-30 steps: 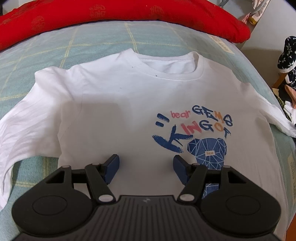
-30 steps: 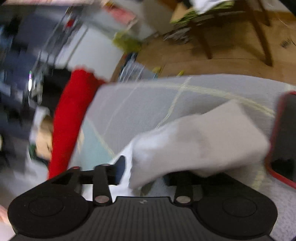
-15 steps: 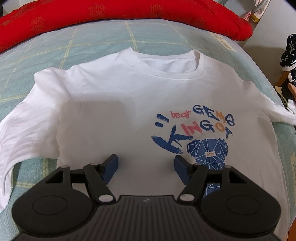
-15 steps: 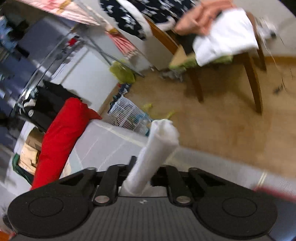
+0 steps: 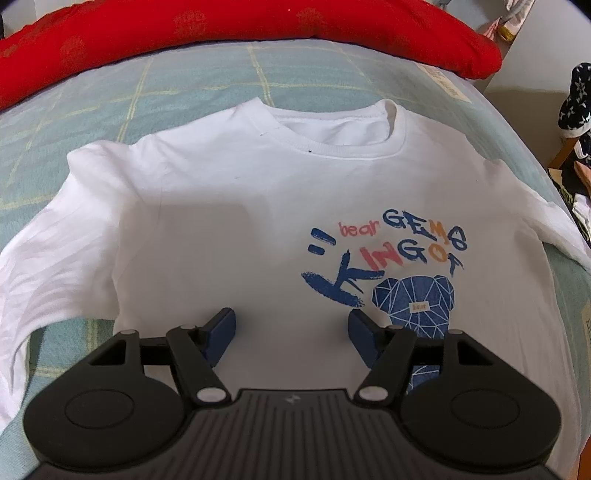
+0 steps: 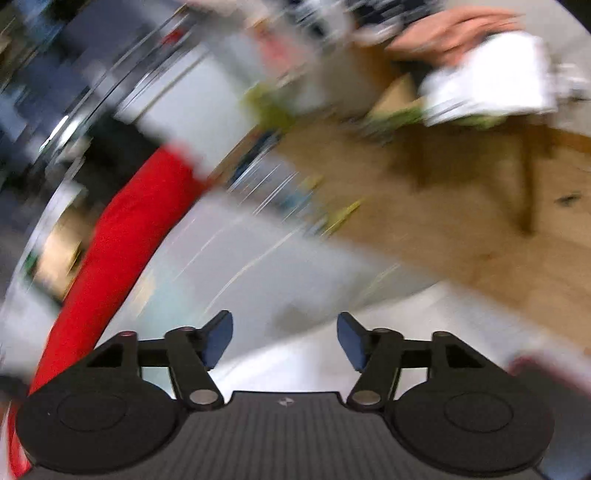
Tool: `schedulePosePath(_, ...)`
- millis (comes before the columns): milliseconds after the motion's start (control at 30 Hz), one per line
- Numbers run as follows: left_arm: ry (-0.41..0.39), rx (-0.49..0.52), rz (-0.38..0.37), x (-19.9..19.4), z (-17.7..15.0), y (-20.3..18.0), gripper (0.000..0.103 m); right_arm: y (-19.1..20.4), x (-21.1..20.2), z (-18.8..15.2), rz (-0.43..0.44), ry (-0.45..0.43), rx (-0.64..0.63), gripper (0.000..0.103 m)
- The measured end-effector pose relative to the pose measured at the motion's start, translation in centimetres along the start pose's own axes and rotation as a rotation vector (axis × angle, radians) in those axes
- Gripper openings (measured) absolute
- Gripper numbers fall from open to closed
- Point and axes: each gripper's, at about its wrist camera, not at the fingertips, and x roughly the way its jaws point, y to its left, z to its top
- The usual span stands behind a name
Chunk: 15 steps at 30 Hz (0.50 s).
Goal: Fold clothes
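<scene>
On the bed (image 5: 192,85), left wrist view: white T-shirt (image 5: 229,229) lies flat, front up, collar toward the far side, blue/orange print with a bear on its right half. Both sleeves spread outward; the one on the picture's left is wrinkled, the other runs off toward the bed's right edge. Bed cover is pale green with a yellow grid. Long red pillow (image 5: 258,26) lies across the far side of the bed, apart from the shirt. Left hand-held gripper (image 5: 291,328) hangs above the shirt's lower part, jaws apart, blue pads clear of the cloth, nothing between them. Dark star-patterned cloth (image 5: 576,96) shows at the right edge, off the bed.

Right wrist view: heavy motion blur. Right hand-held gripper (image 6: 284,336) has jaws spread, having just opened, gap empty, nothing held. Below and just ahead of it is pale cloth and bed surface, too smeared to tell which is which. Same red pillow (image 6: 122,240) runs up the left side. Beyond the bed is a wood floor (image 6: 424,221) and a wooden chair (image 6: 528,177) with a white garment (image 6: 491,92) and something pink piled on it, well apart from the bed.
</scene>
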Motion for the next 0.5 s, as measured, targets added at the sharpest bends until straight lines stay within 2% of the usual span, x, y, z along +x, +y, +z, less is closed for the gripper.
schedulePosePath(133,-0.034,0.026,-0.013,-1.8,-0.3,-0.8,0.067,7.5,2.9,-4.8,0.184,0.211,-0.19,0.073)
schedulePosePath(300,-0.061,0.114,-0.037,-3.6,-1.8,-2.3,0.067,17.5,4.1,-12.2,0.44,0.388,-0.459,0.085)
schedulePosePath(367,-0.06,0.149,-0.04,-3.7,-2.4,-2.6,0.067,21.0,4.8,-15.5,0.506,0.424,-0.549,0.086)
schedulePosePath(433,-0.058,0.15,-0.037,-3.4,-2.9,-2.5,0.067,23.0,6.1,-17.7,0.53,0.461,-0.563,0.094)
schedulePosePath(500,-0.057,0.124,-0.043,-3.1,-3.5,-1.8,0.067,24.4,7.6,-19.7,0.536,0.495,-0.564,0.095)
